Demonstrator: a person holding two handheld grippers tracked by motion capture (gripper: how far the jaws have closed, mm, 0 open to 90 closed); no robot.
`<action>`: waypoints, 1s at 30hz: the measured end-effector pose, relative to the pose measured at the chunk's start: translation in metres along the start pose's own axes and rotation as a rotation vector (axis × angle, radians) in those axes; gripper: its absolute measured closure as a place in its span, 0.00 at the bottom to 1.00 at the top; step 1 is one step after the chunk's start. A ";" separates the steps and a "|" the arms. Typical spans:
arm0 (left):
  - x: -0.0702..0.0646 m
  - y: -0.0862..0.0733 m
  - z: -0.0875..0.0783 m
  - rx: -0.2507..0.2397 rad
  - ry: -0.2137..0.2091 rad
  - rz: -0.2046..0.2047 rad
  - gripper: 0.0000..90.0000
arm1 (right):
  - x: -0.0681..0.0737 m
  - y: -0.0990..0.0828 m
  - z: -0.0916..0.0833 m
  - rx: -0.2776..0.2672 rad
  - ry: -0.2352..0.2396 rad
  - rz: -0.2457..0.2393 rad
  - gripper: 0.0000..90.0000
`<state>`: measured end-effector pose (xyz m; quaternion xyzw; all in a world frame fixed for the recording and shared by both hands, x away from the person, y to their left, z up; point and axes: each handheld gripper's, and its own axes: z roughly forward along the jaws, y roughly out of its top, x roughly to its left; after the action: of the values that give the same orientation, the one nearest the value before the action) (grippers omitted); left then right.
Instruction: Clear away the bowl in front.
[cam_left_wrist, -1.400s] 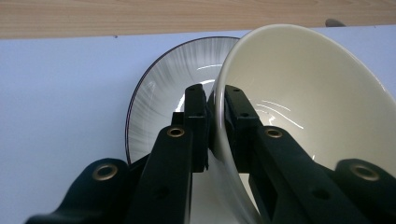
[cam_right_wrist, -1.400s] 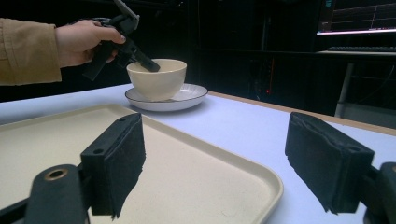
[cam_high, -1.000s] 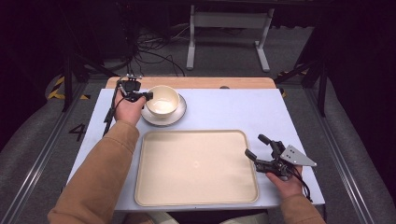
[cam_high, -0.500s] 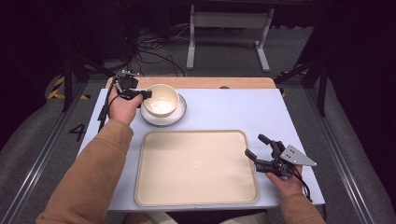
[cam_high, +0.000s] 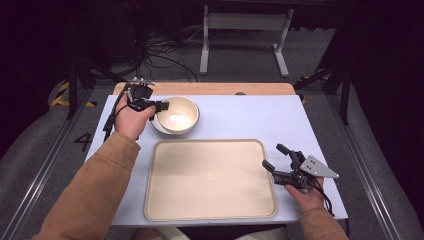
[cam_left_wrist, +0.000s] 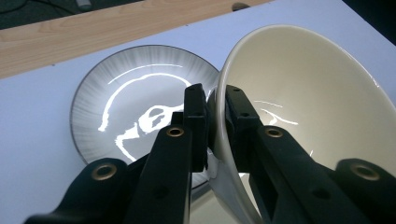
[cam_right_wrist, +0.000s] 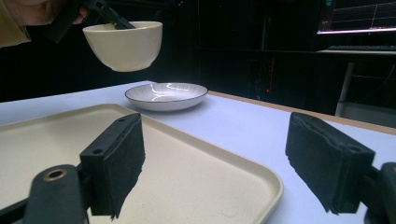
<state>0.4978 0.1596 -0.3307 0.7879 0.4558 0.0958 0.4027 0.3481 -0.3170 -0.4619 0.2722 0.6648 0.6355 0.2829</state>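
— Bowl (cam_high: 178, 115) first: where is it?

— Off the tabletop (cam_high: 240, 117), lifted clear of the grey-rimmed plate (cam_right_wrist: 166, 96). From the right gripper view it hangs in the air above and just to the side of that plate, with open space between the two. It sits roughly level, tipped only a little.

— What has hold of it?

— The left gripper (cam_high: 159, 105). Its fingers (cam_left_wrist: 195, 119) are clamped on the bowl's rim, one outside the wall and one inside, with only the thin wall between them.

— And the other hand?

— The right gripper (cam_high: 276, 157) rests at the near right part of the tabletop, just beside the right edge of the beige tray (cam_high: 210, 180). Its fingers (cam_right_wrist: 116, 163) stand wide apart with nothing between them; they look across the tray's corner toward the plate.

— Where is the plate relative to the tray?

— Beyond the tray's far left corner, close to the wooden strip (cam_high: 220, 88) at the back of the tabletop.
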 end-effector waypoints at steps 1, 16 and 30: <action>-0.003 0.000 -0.001 0.005 -0.010 0.008 0.91 | 0.000 0.000 0.000 -0.001 0.001 -0.002 0.22; -0.043 -0.004 -0.011 0.068 -0.110 0.137 0.91 | 0.000 0.000 0.000 0.000 0.000 0.000 0.22; -0.072 -0.007 -0.014 0.098 -0.178 0.207 0.91 | 0.000 0.000 0.000 0.000 0.000 0.000 0.22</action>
<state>0.4449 0.1114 -0.3113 0.8547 0.3390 0.0444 0.3907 0.3482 -0.3171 -0.4619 0.2724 0.6649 0.6355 0.2827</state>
